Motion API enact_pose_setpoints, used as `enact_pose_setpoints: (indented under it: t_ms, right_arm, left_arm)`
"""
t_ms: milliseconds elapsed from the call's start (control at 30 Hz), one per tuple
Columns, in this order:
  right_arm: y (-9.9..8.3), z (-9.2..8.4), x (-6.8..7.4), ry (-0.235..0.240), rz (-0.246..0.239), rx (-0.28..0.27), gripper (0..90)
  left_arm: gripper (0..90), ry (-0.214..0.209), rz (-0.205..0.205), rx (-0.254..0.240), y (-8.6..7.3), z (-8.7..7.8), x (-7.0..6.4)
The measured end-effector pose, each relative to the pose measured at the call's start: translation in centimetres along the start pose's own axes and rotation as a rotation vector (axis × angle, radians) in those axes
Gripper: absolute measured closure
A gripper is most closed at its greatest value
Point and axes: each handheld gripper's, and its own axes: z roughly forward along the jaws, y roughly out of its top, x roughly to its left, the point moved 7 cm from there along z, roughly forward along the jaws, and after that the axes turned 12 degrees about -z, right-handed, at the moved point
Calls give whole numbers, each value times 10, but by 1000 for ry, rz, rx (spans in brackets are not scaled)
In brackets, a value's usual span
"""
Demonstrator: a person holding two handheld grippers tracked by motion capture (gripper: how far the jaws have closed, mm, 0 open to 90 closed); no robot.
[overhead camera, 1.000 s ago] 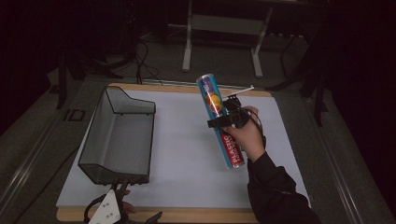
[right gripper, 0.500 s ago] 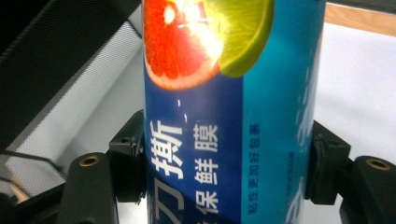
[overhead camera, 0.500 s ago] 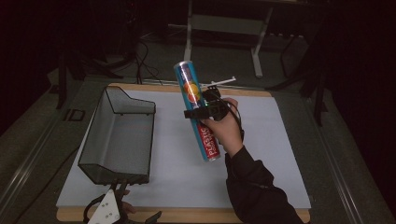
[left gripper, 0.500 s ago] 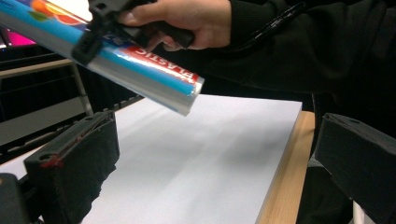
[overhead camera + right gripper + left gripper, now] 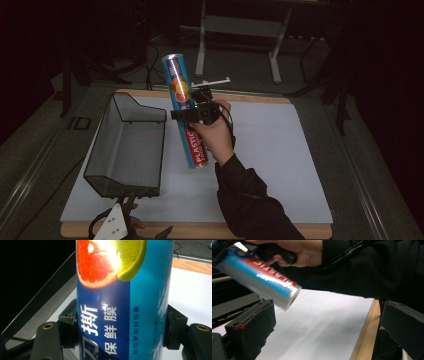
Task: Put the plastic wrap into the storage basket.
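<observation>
The right gripper [image 5: 192, 114] clamps the plastic-wrap tube [image 5: 185, 110] mid-length, tilted above the worktop [image 5: 280, 165] beside the mesh basket [image 5: 127, 150], probably for loading; the left gripper [image 5: 327, 327] gapes empty.

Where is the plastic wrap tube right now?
In the high view, the plastic wrap tube is held off the mat in the right claw, just right of the wire mesh basket.

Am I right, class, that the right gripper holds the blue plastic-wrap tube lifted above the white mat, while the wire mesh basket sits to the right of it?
Not quite. The right gripper does hold the blue tube clear of the white mat, but the high view shows the wire mesh basket to the left of it, not the right.
</observation>
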Motion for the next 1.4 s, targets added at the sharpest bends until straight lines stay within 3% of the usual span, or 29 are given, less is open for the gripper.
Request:
enact_pose_setpoints:
  t_ms: [167,200,467,567,667,767,1033,1267,1400]
  right_arm:
    - [6,13,12,14,21,-26,316]
    - [8,21,20,13,20,-39,316]
    - [12,43,34,-12,26,-57,316]
    - [14,55,41,14,68,-70,316]
    - [14,62,46,11,59,-62,316]
    - [11,76,57,20,67,-65,316]
    - [2,97,65,33,107,-74,316]
    - [-9,117,76,65,122,-46,316]
    - [-15,124,77,55,127,-31,315]
  left_arm:
    - [6,0,1,-2,0,-1,0]
    - [6,0,3,-2,0,-1,0]
    - [6,1,7,-2,0,-2,-1]
    - [6,2,4,-3,0,-2,-1]
    - [6,3,3,-2,0,-2,0]
    - [6,3,0,-5,0,-3,0]
    - [6,4,-1,-3,-1,-3,0]
    - [6,6,-1,-1,-1,-3,0]
    - [6,7,-1,0,-1,-4,1]
